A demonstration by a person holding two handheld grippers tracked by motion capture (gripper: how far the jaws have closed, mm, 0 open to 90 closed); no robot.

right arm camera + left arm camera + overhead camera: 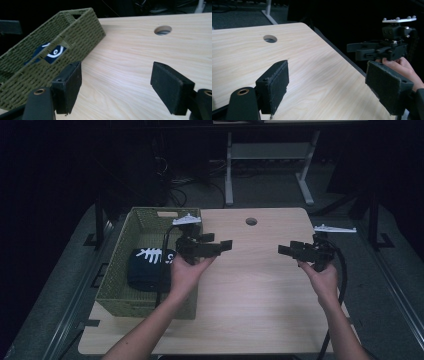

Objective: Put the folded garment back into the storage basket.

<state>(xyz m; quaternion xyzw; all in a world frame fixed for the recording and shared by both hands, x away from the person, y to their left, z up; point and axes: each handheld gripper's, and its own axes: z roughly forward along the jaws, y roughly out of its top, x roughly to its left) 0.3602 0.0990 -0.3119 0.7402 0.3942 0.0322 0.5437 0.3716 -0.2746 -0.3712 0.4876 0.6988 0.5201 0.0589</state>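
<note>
From the high view, the left gripper point(227, 244) hovers over the table point(250, 285) just beside the green basket point(116, 265), and the right gripper point(283, 250) hangs well apart from it, toward the table's right side. Both point inward at each other and hold nothing. The nearest thing to them is the dark pouch point(145, 269) with a white fishbone print, lying inside the basket against its near right part.

In the left gripper view, the jaws stand wide apart with bare wood between them; the pads point(275, 85) are clear. The right gripper point(352, 47) shows farther off in a hand point(404, 67), its jaws apart too as far as can be told.

In the right gripper view, the jaws are also spread wide and empty. The basket point(75, 32) sits ahead to the left, and a patch of the pouch point(50, 53) shows through the handle slot in its wall.

The pouch looks soft and light, likely fabric, so it should give under the pads and not slip much. The basket walls crowd it, so a grip from above on its upper edge or a bunched fold near the middle seems best; a pinch too shallow may catch only loose cloth and let it sag.
</note>
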